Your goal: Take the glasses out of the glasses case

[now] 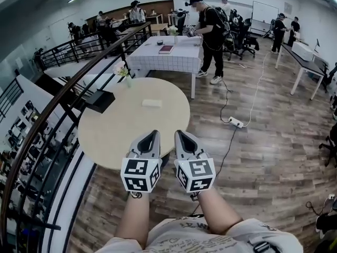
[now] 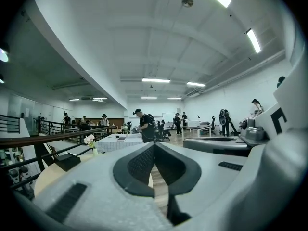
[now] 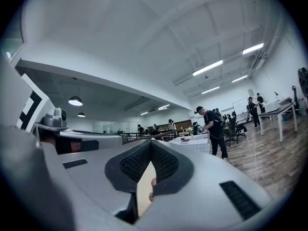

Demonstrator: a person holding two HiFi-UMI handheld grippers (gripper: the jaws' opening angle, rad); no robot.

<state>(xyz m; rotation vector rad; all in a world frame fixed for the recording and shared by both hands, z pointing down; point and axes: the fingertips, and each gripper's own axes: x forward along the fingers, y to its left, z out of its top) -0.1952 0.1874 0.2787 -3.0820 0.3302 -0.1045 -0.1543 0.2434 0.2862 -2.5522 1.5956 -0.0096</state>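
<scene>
Cream glasses case (image 1: 152, 103), well beyond left claw (image 1: 154, 135), right claw (image 1: 179, 135)

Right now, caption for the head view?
Left gripper and right gripper, both shut, at round beige table; pale rectangular case lies ahead.

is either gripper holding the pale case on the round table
No, the pale case lies untouched on the round table, apart from the left gripper and the right gripper, whose jaws are shut and empty.

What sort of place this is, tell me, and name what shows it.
Probably an open-plan office or lab space: a whiteboard on the far wall, office chairs near a white desk, and a black railing beside the round table.
</scene>
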